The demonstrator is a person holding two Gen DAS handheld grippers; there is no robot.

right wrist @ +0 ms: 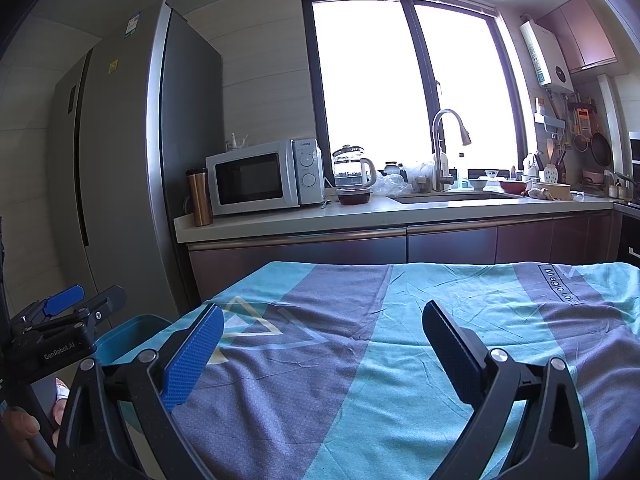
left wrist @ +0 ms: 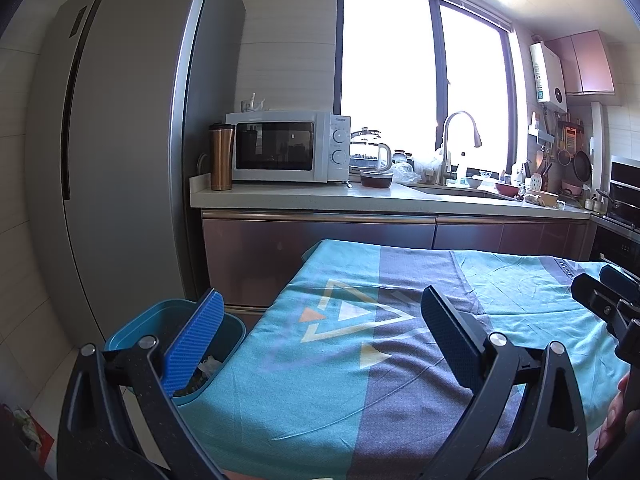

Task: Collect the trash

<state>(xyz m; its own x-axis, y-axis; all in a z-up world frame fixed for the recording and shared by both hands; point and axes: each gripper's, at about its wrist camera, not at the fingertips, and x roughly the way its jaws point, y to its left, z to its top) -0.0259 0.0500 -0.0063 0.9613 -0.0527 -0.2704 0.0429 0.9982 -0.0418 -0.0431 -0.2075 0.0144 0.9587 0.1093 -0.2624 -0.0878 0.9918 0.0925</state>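
A blue trash bin (left wrist: 132, 330) stands on the floor at the table's left edge, with crumpled white trash (left wrist: 208, 364) inside it. It also shows in the right wrist view (right wrist: 128, 338). My left gripper (left wrist: 320, 344) is open and empty above the table's left part, its left finger over the bin. My right gripper (right wrist: 322, 354) is open and empty above the table (right wrist: 440, 320), covered by a teal and grey cloth. I see no loose trash on the cloth. The left gripper appears at the left of the right wrist view (right wrist: 80, 308).
A tall grey fridge (left wrist: 120, 140) stands to the left. Behind the table runs a kitchen counter (left wrist: 360, 198) with a microwave (left wrist: 288, 146), copper tumbler (left wrist: 221, 158), kettle, sink and faucet (left wrist: 452, 144). An oven (left wrist: 624, 200) is at the right.
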